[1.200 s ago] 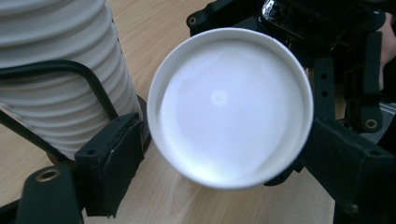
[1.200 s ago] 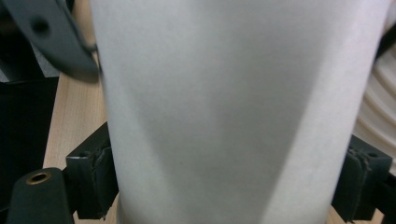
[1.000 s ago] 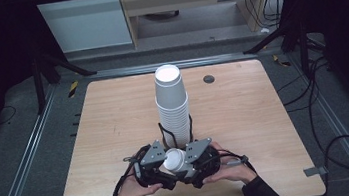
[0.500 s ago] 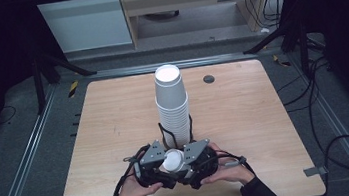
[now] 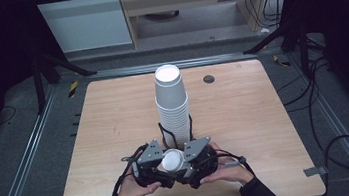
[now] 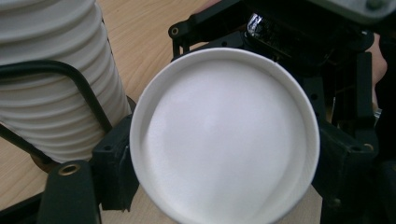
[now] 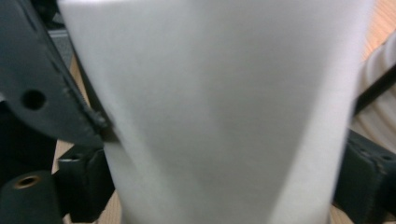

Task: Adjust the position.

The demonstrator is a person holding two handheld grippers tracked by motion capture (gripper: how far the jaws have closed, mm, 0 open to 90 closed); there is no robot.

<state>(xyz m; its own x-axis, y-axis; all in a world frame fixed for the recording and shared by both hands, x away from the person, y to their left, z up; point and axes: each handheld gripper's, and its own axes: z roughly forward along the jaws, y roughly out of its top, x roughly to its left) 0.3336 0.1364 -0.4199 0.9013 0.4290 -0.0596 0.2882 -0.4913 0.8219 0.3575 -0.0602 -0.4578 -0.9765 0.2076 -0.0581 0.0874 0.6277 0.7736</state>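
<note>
Cup stack [image 5: 172, 106] mid-table [image 5: 265, 117], single cup [image 5: 172, 160] before it (between tools)

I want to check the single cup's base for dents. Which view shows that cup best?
The left gripper view: the single cup faces the camera end-on, its round rim sharp. The right gripper view gives its blurred side wall. The high view shows it small between both grippers, before the cup stack.

Wooden table [image 5: 245, 119], rounded corners; small dark round disc [image 5: 209, 78] near far edge. Metal rails [image 5: 27, 146] flank it. Cables [image 5: 339, 143] on grey floor, right.
</note>
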